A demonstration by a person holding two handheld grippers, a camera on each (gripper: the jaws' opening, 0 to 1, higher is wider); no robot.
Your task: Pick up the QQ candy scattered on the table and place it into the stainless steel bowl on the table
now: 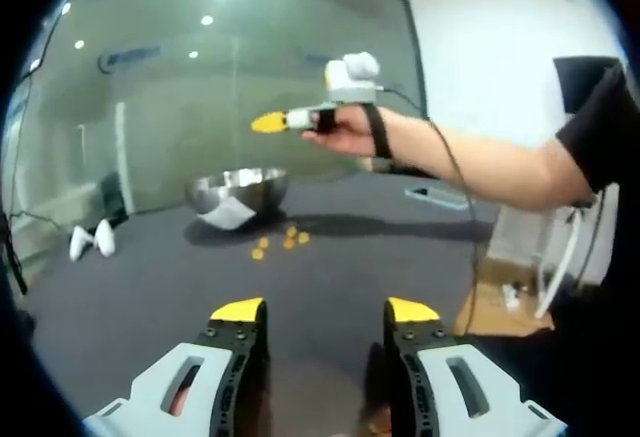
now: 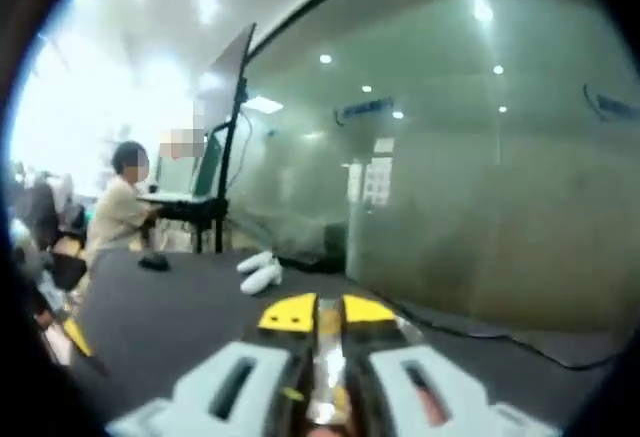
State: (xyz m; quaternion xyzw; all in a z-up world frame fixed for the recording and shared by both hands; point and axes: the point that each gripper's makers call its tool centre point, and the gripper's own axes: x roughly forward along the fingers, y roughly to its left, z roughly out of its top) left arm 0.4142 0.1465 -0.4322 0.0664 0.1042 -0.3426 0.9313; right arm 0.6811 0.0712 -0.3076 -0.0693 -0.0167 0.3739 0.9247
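The dark grey table (image 1: 120, 307) spreads across the lower half of the left gripper view, backed by a large glass wall (image 1: 200, 97) from 9 to 1 o'clock. The right gripper view looks along the same table (image 2: 170, 317) toward another stretch of glass wall (image 2: 480, 177) at 1 to 4 o'clock, and takes in a seated person (image 2: 118, 207) at a desk at 9 o'clock.

At 3 o'clock in the left gripper view a person's bare forearm (image 1: 500, 162) reaches in from the right, its hand (image 1: 352, 132) holding the right gripper (image 1: 270, 122) above the table near 12 o'clock, yellow tips pressed together. The stainless steel bowl (image 1: 238, 193) sits tilted on the table just left of centre, a pale slip of paper (image 1: 232, 213) against its front.

The left gripper (image 1: 325, 312) rises at 6 o'clock, jaws spread wide with bare table between them. In the right gripper view the right gripper (image 2: 328, 312) stands at 6 o'clock with its yellow tips closed nearly together; something shiny lies in the channel between the jaws, but whether it is a candy cannot be told.

Two white objects (image 1: 90, 240) lie at 9 o'clock in the left gripper view; a similar white pair (image 2: 260, 272) shows near the centre of the right gripper view.

The QQ candy (image 1: 280, 241), small orange pieces, lies scattered on the table just in front of the bowl, toward its right.
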